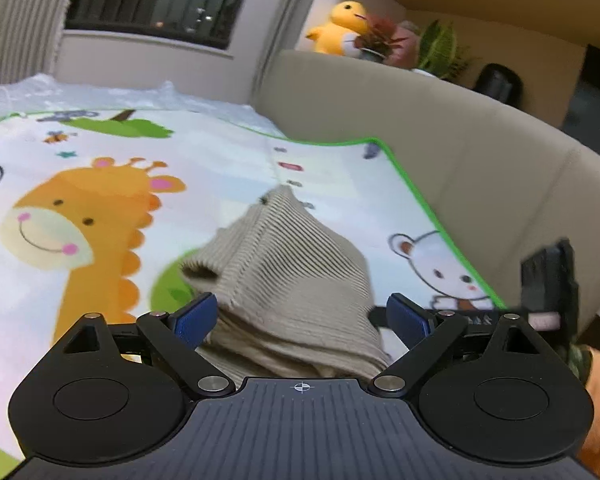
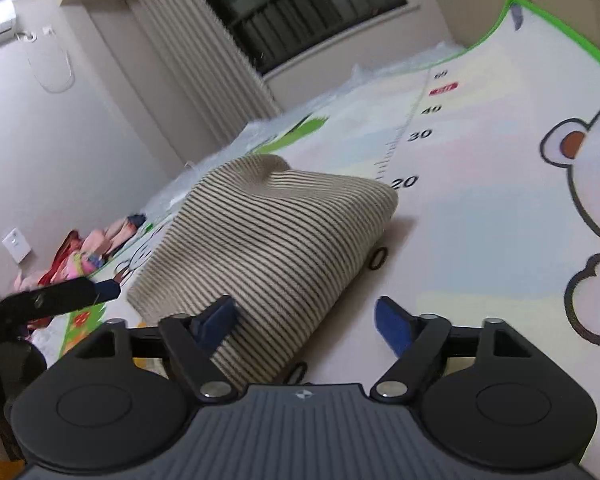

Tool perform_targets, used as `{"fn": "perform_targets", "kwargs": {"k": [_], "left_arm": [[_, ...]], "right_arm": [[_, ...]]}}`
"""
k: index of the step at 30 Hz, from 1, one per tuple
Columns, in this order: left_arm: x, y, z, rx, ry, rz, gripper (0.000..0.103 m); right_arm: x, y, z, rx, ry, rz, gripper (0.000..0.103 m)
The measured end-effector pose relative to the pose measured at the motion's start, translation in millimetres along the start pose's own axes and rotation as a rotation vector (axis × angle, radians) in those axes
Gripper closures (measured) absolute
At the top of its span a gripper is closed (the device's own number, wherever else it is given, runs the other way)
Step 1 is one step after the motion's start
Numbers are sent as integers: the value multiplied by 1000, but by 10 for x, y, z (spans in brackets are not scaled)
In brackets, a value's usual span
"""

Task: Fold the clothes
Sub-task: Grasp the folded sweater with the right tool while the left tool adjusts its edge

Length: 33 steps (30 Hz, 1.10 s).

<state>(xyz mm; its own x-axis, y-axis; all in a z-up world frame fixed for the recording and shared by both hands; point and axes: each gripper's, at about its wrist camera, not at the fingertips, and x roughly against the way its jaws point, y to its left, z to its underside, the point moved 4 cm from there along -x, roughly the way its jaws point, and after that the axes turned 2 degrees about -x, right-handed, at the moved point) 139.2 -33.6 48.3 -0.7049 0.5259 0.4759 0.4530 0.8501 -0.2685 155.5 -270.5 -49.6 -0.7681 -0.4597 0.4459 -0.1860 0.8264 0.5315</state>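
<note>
Beige, dark-striped knit garment (image 2: 268, 236), folded into a thick bundle, lies on a glossy white play mat (image 2: 480, 232) printed with a cartoon giraffe (image 1: 80, 220), a white bear (image 1: 440, 268) and a green border. In the left wrist view the bundle (image 1: 288, 280) sits near, reaching back between the blue pads of the left gripper (image 1: 304, 316). Both pads stand clear of the cloth at either side: jaws released, nothing grasped. In the right wrist view the right gripper (image 2: 304, 320) is also released. Its left blue pad (image 2: 216, 320) overlaps the near edge of the bundle, though contact cannot be confirmed. Its right pad stands over bare mat, apart from the cloth. The garment thus lies left of centre in that gap and extends far-left across the mat. One black finger of the left gripper (image 2: 60, 300) enters at the left edge, near the bundle's left corner. Beige upholstered sofa back (image 1: 440, 128) borders the mat on the right, with a yellow plush duck (image 1: 340, 28) on the ledge behind. Loose pink and red clothing (image 2: 84, 248) lies far left.
</note>
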Motion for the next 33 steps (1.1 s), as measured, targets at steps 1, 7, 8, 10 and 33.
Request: {"fn": "perform_targets", "kwargs": {"k": [1, 7, 8, 10, 33], "left_arm": [[-43, 18, -17, 0, 1, -13, 8], [-538, 311, -98, 0, 46, -137, 11], [-639, 382, -76, 24, 64, -136, 11], [-797, 502, -16, 84, 94, -105, 14], [-72, 53, 475, 148, 12, 138, 27]], "right_arm": [[-13, -33, 56, -3, -18, 5, 15], [5, -108, 92, -34, -45, -28, 15], [9, -109, 85, -34, -44, -30, 15], [-10, -107, 41, -32, -30, -41, 18], [-136, 1349, -381, 609, -37, 78, 34]]}}
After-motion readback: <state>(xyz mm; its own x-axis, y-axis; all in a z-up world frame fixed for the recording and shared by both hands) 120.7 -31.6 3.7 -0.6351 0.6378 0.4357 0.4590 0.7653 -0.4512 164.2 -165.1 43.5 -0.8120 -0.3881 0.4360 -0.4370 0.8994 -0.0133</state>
